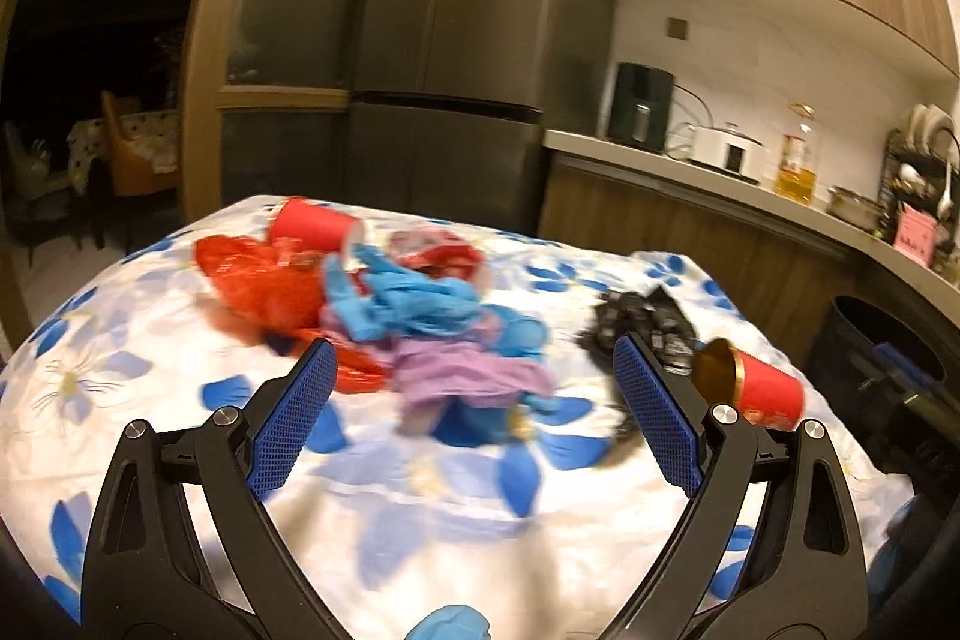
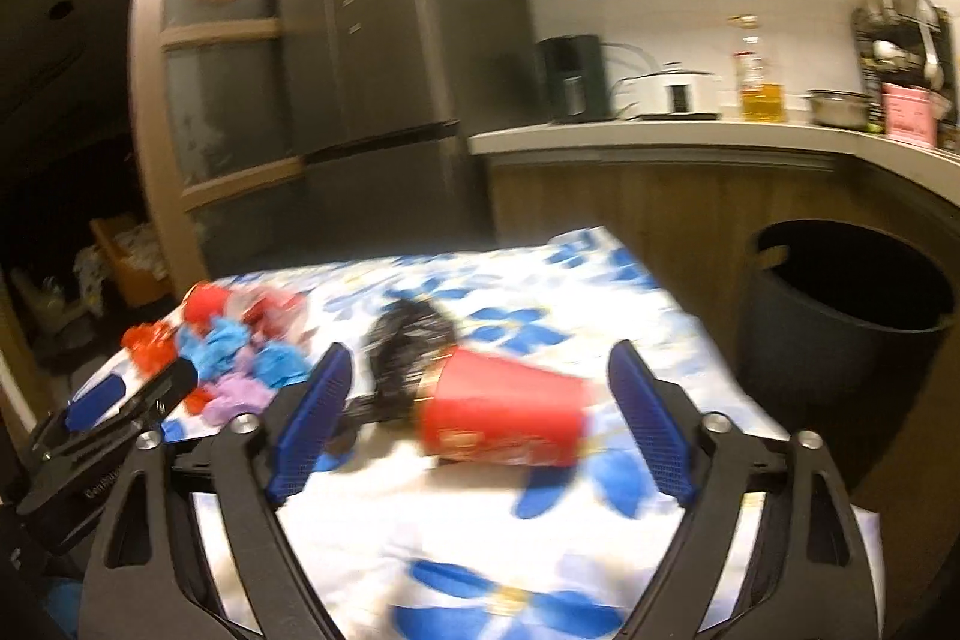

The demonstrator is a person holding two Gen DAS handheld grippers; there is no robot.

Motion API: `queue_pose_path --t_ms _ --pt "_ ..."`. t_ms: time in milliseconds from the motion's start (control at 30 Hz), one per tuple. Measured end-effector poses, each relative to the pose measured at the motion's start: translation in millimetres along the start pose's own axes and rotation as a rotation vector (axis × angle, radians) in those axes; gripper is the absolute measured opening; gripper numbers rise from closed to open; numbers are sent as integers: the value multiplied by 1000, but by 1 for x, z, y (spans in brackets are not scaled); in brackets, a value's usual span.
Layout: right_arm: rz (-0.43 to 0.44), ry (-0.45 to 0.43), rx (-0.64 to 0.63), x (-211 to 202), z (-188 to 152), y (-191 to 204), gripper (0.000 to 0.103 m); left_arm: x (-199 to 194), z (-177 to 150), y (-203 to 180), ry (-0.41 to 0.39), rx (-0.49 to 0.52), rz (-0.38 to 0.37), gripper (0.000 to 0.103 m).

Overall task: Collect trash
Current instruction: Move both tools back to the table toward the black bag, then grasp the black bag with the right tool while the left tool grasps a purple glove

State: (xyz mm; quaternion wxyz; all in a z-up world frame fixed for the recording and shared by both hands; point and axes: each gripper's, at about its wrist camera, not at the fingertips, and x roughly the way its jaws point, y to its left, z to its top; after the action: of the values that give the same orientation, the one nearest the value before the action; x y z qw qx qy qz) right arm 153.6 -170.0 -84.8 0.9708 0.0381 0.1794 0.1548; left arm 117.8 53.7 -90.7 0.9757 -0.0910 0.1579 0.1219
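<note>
Ribbed blue pads (image 2: 312, 412) (R hand-held gripper (image 2: 480, 421), spread) flank tapered red cup (image 2: 504, 415)

Red cup (image 2: 504, 415) toppled beside black wrapper (image 2: 408, 334)

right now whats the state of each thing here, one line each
left claw: open, above the pile, holding nothing
right claw: open, red cup between its fingers, not gripped
near red cup: on its side, apparently empty
far red cup: on its side
blue gloves: crumpled in the pile
red plastic bag: crumpled
black bag: crumpled
trash bin: open, upright, contents unseen
</note>
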Motion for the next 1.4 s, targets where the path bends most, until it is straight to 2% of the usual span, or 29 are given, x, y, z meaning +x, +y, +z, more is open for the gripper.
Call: queue_pose_path --t_ms 133,233,500,567,667,700,733,767,900,1133,1200,1233,1333,1400 --pt "50 53 -49 26 -11 33 71 -1 0 20 -10 -17 38 92" --pt "46 78 -75 46 -15 49 65 2 2 32 -6 -32 53 92" --pt "24 183 -51 91 -15 58 60 7 6 44 -6 -53 44 92" --pt "4 196 -58 98 -15 60 54 9 5 43 -3 -46 37 92" --pt "-19 241 -64 109 -16 63 37 10 5 40 0 -34 29 92" --pt "-15 255 -64 112 -17 62 28 10 5 38 2 -31 28 92" --pt "-9 266 -67 114 -18 63 12 11 5 37 3 -31 26 92" --pt "1 271 -71 115 -19 63 10 11 5 36 3 -31 25 92" --pt "40 241 -89 106 -18 66 4 15 4 29 14 -14 26 92" --pt "84 114 -59 61 4 61 2 32 1 13 68 8 1 91" --pt "101 84 -42 46 11 57 2 40 0 7 92 16 -2 88" --pt "110 75 -38 40 14 56 2 46 0 4 111 23 -5 86" --pt "128 41 -28 23 22 53 2 62 -3 0 178 28 -13 71" --pt "135 28 -26 14 25 52 2 69 -5 0 214 24 -12 56"
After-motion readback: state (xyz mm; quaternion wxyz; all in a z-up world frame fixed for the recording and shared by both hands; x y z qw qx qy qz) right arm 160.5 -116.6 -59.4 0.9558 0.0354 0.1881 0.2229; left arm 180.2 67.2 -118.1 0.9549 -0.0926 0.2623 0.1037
